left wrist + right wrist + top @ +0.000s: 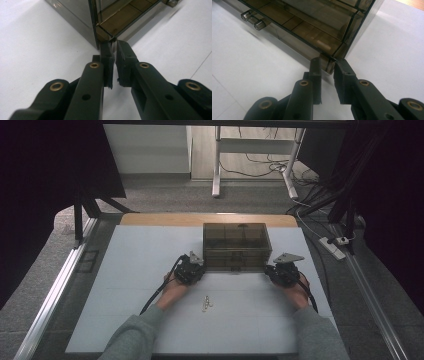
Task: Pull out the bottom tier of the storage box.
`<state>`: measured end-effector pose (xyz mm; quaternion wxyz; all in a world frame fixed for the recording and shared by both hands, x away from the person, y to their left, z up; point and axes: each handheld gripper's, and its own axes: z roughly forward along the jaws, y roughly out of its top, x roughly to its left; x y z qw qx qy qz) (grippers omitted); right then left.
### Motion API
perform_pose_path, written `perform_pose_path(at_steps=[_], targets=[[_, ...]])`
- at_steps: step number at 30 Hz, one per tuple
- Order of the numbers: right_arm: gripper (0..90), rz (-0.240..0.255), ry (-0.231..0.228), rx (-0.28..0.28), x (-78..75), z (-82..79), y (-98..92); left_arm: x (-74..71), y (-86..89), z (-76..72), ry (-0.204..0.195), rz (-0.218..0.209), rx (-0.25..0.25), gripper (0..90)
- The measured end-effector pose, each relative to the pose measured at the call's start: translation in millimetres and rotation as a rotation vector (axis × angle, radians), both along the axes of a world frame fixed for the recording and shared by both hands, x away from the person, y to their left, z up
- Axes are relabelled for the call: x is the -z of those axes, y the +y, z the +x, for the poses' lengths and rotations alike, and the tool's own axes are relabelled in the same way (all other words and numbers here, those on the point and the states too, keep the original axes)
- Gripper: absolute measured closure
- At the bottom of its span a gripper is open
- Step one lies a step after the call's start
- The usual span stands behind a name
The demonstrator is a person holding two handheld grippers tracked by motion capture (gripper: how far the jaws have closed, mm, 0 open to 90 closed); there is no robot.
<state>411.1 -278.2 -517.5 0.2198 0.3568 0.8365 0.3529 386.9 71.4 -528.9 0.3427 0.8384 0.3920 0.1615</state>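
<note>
A smoky see-through drawer box stands on the white table toward the back middle. My left gripper is at the box's front left corner. In the left gripper view its jaws are pinched together on the bottom corner edge of the box. My right gripper is at the front right corner. In the right gripper view its tips sit on either side of that corner of the box and press on it. Two clear drawer knobs stick out of the front.
A small pale object lies on the table between my forearms, near the front. A wooden strip borders the table's far edge. Metal rails run along both sides, and cables lie on the floor at the right.
</note>
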Motion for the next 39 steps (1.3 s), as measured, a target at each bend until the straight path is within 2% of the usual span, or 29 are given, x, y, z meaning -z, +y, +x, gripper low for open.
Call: perform_pose_path(at_steps=[12, 29, 32, 39], targets=[[76.7, 0.000, 0.017, -0.006, -1.4, -4.1, -0.5, -0.6, 0.7, -2.9, 0.003, 0.004, 0.011, 83.1], [76.9, -0.017, 0.017, -0.002, -3.9, -8.6, 2.5, -0.8, 3.4, -3.7, 0.007, 0.003, 0.015, 83.0], [77.7, -0.016, 0.020, -0.014, -4.4, -10.0, 4.6, -1.1, 6.1, -3.1, 0.012, 0.005, 0.000, 82.8], [78.1, -0.026, 0.024, -0.029, -3.1, -12.7, 6.2, -1.2, 6.3, -5.4, 0.010, 0.014, 0.001, 82.8]])
